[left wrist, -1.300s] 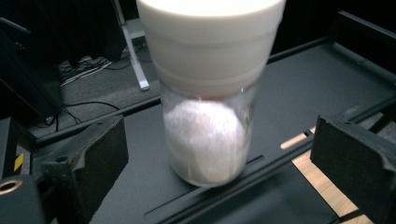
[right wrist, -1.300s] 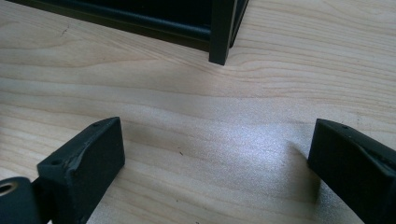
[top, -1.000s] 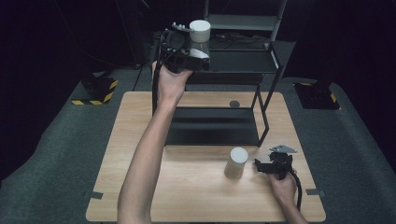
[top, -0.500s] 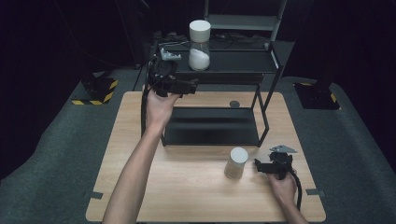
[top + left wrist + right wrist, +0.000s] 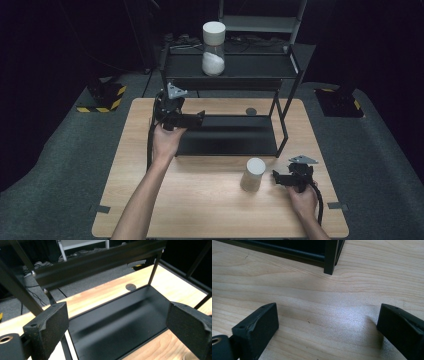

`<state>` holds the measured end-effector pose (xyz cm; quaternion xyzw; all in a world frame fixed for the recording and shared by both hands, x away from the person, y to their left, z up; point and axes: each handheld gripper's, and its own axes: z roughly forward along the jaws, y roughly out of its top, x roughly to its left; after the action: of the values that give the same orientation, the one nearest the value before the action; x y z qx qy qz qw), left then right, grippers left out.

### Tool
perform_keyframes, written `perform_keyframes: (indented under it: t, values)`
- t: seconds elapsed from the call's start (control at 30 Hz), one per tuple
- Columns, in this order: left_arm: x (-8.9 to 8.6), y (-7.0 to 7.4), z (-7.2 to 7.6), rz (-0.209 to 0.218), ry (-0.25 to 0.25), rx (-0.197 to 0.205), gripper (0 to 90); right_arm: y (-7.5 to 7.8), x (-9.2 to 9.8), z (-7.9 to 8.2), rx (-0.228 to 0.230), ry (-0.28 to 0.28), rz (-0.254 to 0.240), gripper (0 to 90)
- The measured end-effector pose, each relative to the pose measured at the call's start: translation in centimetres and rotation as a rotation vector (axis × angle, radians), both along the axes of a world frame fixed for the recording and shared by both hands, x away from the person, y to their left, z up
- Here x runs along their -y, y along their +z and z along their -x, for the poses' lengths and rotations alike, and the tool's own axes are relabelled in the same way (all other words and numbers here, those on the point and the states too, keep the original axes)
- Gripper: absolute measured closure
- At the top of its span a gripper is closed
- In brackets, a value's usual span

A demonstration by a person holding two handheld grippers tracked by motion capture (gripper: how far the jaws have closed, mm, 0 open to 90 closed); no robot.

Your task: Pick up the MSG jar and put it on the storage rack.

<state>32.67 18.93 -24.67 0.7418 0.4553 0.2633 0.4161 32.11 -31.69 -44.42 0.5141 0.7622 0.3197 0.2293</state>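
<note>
An hourglass (image 5: 213,48) with white caps and white sand is standing upright on the top shelf of a black metal rack (image 5: 230,67), near that shelf's middle, with nothing touching it. A second, short pale cylinder (image 5: 253,174) is standing upright on the wooden table (image 5: 200,200), in front of the rack's lower tray (image 5: 230,135) and well apart from the hourglass.

The left gripper (image 5: 197,119) is hovering at the left end of the rack, below the top shelf and level with the lower tray, the person's left hand (image 5: 165,140) wrapped around its body. In the left gripper view its two black jaws are standing wide apart with nothing between them, looking into the empty black tray (image 5: 120,327) and across to a round dark mark (image 5: 130,286) on the table beyond.

The right gripper (image 5: 277,178) is resting low near the table's front right, just beside the pale cylinder but apart from it, held by the right hand (image 5: 302,202). In the right gripper view its jaws are also spread wide and empty over bare wood (image 5: 317,305), with a foot of the rack (image 5: 330,257) ahead.
</note>
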Motion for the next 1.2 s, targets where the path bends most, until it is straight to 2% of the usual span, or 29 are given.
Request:
perform_keyframes:
  t: [0.17, 0.33, 0.57, 0.7, 1.0, 1.2]
  values:
    - [-0.2, -2.5, 0.9, -0.004, -0.006, -0.017, 4.8, 0.0, 0.0, 0.0, 0.0, 0.0, 0.0, 3.0]
    - [-0.5, -4.5, 1.0, 0.009, -0.014, -0.055, 4.8, 0.0, 0.0, 0.0, 0.0, 0.0, 0.0, 3.0]
    - [-0.9, -7.2, 1.4, 0.026, -0.013, -0.078, 4.7, 0.0, 0.0, 0.0, 0.0, -0.001, 0.0, 3.0]
    - [-0.9, -9.0, 1.7, 0.043, 0.004, -0.086, 4.7, 0.0, 0.0, 0.0, 0.0, 0.0, 0.0, 3.0]
    - [-1.5, -12.1, 1.9, 0.053, 0.047, -0.135, 4.8, 0.0, 0.0, 0.0, 0.0, -0.001, 0.0, 3.0]
    - [-1.3, -13.9, 2.0, 0.032, 0.065, -0.165, 4.8, 0.0, 0.0, 0.0, 0.0, -0.001, 0.0, 2.9]
